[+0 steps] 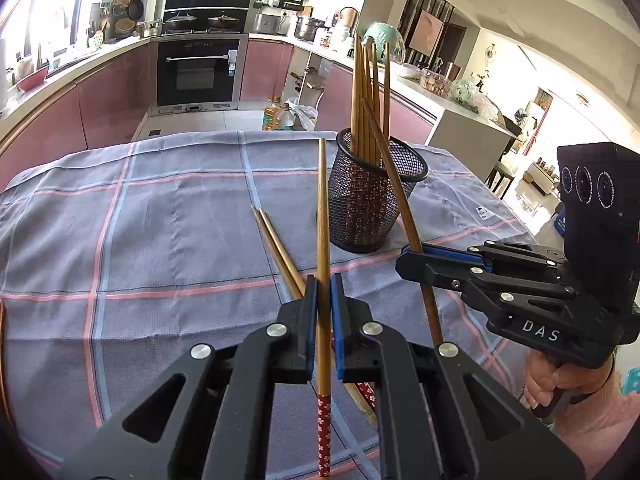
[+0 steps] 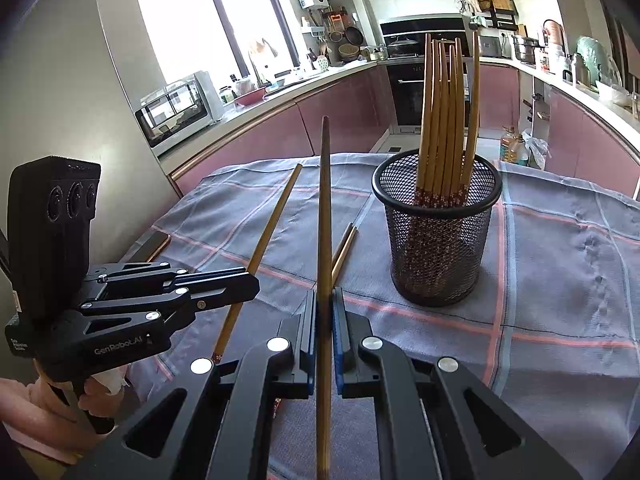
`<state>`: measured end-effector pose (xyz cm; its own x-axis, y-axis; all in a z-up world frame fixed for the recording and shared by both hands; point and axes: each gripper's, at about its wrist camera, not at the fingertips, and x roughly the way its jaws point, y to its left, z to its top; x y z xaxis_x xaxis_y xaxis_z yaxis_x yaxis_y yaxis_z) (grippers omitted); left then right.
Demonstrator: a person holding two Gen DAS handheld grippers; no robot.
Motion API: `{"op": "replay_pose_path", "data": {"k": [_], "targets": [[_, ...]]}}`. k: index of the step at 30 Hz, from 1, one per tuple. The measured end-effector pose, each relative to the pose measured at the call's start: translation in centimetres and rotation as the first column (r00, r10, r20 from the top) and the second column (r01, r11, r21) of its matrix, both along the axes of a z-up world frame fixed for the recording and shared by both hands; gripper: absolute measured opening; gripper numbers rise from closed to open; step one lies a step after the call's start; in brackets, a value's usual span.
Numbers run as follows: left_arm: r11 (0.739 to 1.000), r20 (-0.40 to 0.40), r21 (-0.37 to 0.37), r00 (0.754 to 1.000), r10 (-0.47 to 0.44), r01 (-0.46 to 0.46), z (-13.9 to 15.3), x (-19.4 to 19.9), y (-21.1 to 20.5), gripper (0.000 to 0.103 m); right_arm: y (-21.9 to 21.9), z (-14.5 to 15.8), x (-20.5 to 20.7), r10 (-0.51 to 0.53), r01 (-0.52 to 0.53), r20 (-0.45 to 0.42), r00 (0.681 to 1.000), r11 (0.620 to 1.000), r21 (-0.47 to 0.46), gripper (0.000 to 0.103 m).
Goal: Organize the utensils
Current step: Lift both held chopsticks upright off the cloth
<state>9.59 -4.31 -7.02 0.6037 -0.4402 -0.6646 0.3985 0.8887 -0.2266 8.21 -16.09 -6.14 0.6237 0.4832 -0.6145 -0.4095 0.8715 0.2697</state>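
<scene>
Two chopsticks (image 1: 276,246) lie loose beside one mesh holder (image 2: 436,236); each gripper (image 1: 324,292) (image 2: 324,304) clamps one chopstick.

A: Daylight fills both views. In the right wrist view the window (image 2: 208,24) at eleven o'clock is blown out to white.

B: The left wrist view has the same glare at ten o'clock, washing out the counter there.

A: Shadows are soft. The mesh holder (image 1: 374,196) casts a faint one on the cloth (image 1: 160,220) toward six o'clock.

B: Fisheye distortion is strong: cabinet lines bow, and the corners go black in both views.

A: The centre is sharp; the far kitchen is slightly soft, and the room at three o'clock in the left wrist view is overexposed.
</scene>
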Motion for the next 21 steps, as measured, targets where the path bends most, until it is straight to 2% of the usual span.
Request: {"op": "replay_pose_path", "data": {"k": [21], "targets": [[0.999,0.023,-0.042,1.0,-0.019,0.02,1.7,-0.5,0.2,0.007,-1.8,1.2,-0.4,-0.027,0.026,0.031,0.999,0.999,0.04,0.006]]}}
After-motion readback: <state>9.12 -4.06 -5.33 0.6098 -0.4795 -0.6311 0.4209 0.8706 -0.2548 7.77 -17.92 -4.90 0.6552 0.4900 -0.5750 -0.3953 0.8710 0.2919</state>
